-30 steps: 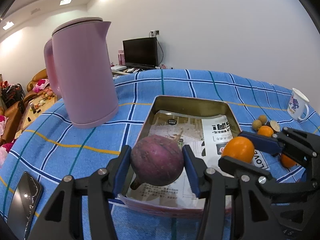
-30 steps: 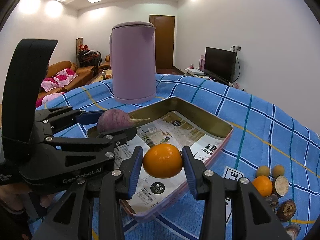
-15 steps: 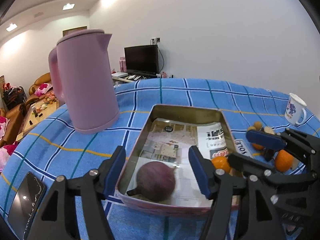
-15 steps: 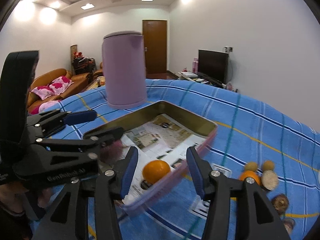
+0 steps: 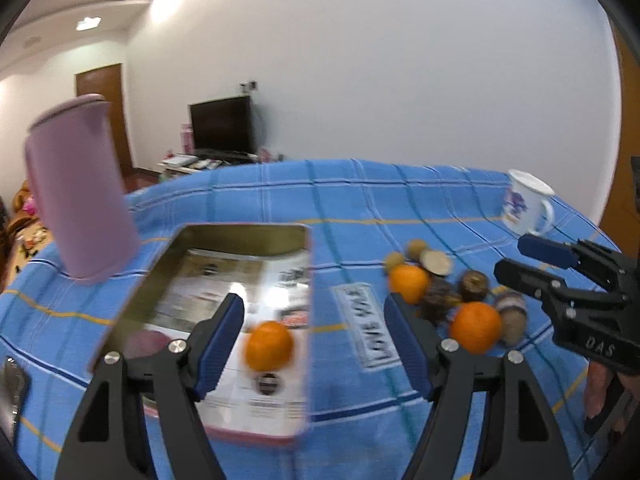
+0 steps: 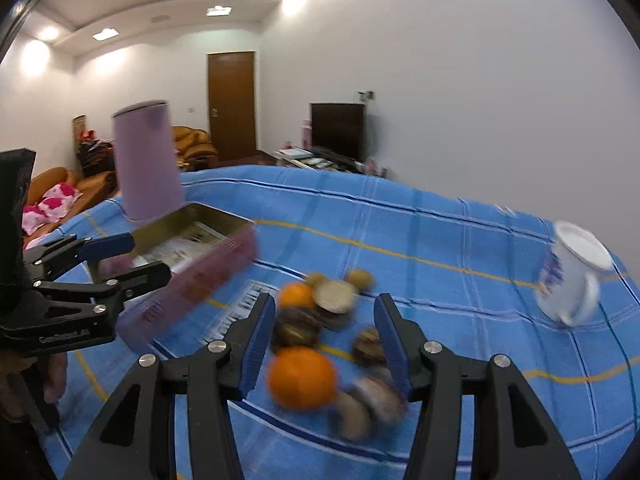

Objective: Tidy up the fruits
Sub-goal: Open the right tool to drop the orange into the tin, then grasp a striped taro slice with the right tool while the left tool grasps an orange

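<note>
A metal tray [image 5: 236,232] lined with newspaper holds an orange [image 5: 268,346] and a purple round fruit [image 5: 146,344], which a finger half hides. My left gripper [image 5: 314,340] hovers over the tray's right edge, its jaws opening with nothing between them. Right of the tray lies a pile of fruit: two oranges [image 5: 408,282] [image 5: 476,326], dark brown fruits [image 5: 472,284] and small tan ones [image 5: 416,246]. My right gripper [image 6: 326,344] is open above that pile. An orange [image 6: 302,382] lies on the cloth below its fingers, untouched. The frames are blurred by motion.
A tall pink kettle [image 5: 80,200] stands behind the tray's left side. A white mug [image 5: 528,208] sits at the table's far right. A phone [image 5: 12,384] lies at the left edge. A blue checked cloth [image 5: 360,200] covers the table.
Both grippers opened and let go: the purple fruit and an orange now lie in the tray. Both grippers then swung right, the right one over the fruit pile.
</note>
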A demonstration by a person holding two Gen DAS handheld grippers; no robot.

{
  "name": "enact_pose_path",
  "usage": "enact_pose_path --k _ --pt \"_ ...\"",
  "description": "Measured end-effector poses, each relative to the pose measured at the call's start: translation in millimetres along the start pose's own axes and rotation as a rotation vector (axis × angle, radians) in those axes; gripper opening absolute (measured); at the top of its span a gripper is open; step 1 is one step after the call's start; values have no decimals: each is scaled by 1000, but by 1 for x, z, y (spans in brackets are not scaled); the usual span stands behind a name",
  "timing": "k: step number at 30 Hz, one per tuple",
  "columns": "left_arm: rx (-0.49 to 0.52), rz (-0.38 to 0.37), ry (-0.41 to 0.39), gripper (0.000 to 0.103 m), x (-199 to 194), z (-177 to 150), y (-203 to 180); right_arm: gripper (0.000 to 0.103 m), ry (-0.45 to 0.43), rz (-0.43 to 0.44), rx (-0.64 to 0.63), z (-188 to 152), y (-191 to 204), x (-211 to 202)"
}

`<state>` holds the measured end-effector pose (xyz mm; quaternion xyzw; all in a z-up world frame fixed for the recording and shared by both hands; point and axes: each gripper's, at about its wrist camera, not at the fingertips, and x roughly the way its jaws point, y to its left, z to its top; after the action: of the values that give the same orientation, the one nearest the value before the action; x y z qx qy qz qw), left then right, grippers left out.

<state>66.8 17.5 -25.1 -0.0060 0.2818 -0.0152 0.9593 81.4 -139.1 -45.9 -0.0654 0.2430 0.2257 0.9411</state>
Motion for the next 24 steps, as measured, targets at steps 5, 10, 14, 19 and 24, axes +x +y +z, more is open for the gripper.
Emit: enact_pose_path --k 5,10,14,19,24 --pt "31 -42 31 75 12 -2 -28 54 57 -5 41 -15 -34 -2" --pt "52 -76 44 75 19 -1 -49 54 132 74 54 -25 -41 6" --pt "59 -77 54 75 22 0 -53 54 154 88 37 -27 -36 11" --pt "70 -89 69 76 25 0 -56 54 228 86 44 -31 -37 23" --pt "104 -116 91 76 28 -2 -63 53 260 138 102 -33 -47 30"
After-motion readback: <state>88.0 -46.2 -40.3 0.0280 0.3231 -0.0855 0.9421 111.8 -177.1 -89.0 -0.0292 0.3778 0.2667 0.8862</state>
